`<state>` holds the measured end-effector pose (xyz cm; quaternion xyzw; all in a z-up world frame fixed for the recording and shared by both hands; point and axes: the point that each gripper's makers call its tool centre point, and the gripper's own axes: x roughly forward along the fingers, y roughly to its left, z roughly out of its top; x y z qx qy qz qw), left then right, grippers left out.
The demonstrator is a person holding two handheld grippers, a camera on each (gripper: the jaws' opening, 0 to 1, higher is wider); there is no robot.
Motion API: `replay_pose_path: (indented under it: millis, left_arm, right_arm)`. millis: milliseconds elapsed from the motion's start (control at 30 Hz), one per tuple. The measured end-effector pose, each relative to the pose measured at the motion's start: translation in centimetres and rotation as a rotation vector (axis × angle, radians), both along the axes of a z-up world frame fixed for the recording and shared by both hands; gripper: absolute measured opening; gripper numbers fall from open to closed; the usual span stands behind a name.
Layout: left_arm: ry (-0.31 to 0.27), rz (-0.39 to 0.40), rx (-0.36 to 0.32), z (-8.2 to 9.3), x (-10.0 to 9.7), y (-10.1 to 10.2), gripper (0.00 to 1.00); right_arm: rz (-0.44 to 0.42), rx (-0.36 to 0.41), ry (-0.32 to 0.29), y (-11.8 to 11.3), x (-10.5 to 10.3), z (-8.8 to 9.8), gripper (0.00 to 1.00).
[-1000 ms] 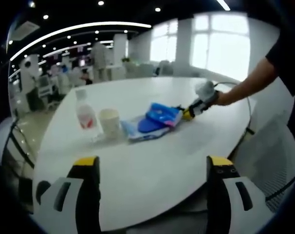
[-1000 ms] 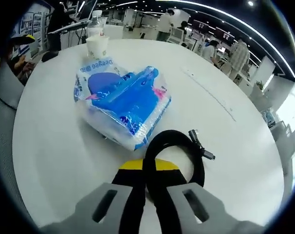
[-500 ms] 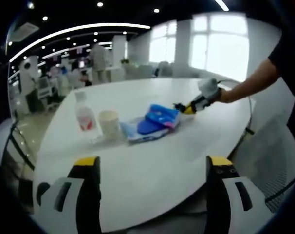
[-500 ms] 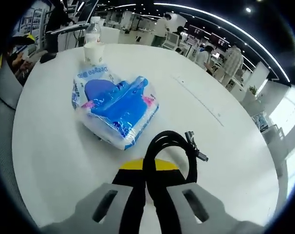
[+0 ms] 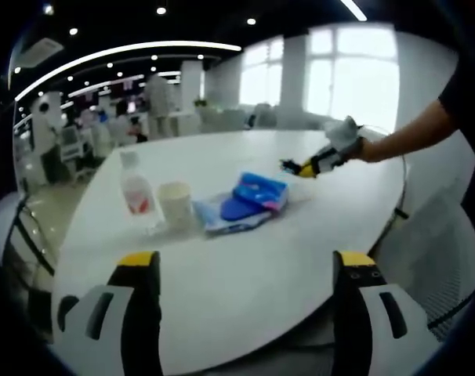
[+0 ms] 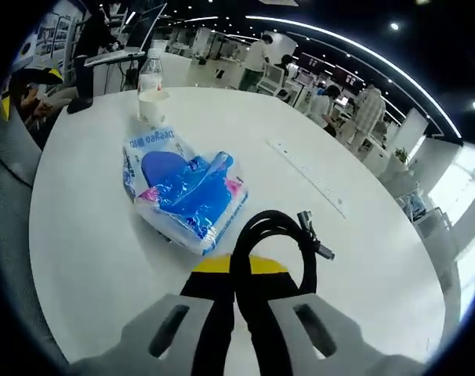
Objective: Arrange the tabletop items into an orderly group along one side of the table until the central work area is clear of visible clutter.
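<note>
Right claw (image 6: 236, 276) clamped on a coiled black cable (image 6: 277, 235), loop sticking up and forward past the yellow tips, plug end (image 6: 314, 239) dangling off to the right in the right gripper view. Seen also in the left gripper view, out over the far part of the white bench (image 5: 245, 274), held aloft at the end of a person's outstretched arm (image 5: 406, 135), clear of the surface by the look of it.

Left claw (image 5: 239, 270) spread wide, nothing between its tips, hanging low at the near edge of the bench.

Ahead of the right claw and slightly left: blue plastic pack (image 6: 186, 192), lying flat, long axis running diagonally away toward a paper cup (image 6: 153, 106) and a clear water bottle (image 6: 150, 70) just behind it. Pack, cup and bottle near one another in a rough line; bottle and cup upright.

Probably a matter of setting the cable down beside that line. From the right claw, group straight ahead and leftward along the claw's own axis; closer to the cable-holding side than to the left claw, which sits well apart with bare bench between. Placement spot not yet evident.
</note>
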<state>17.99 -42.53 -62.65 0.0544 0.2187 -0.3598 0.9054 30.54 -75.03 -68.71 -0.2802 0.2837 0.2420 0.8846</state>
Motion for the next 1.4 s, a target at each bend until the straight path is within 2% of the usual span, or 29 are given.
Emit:
replay_pose_path:
  millis: [667,1000,1167,1400]
  left_arm:
    - [-0.040,-0.004,0.005,0.4,0.1,0.2,1.00]
    - [-0.064,0.000,0.022,0.6,0.3,0.5,1.00]
    - [-0.068,-0.006,0.026,0.6,0.3,0.4,1.00]
    - [-0.065,-0.008,0.022,0.6,0.2,0.4,1.00]
  right_arm:
    - [0.029,-0.014,-0.003,2.5,-4.4,1.5,0.03]
    - [0.029,-0.014,0.018,3.7,-6.4,0.8,0.03]
    - [0.030,-0.015,0.047,4.2,-7.9,-0.3,0.03]
    - [0.034,-0.021,0.071,4.9,-8.9,-1.3,0.03]
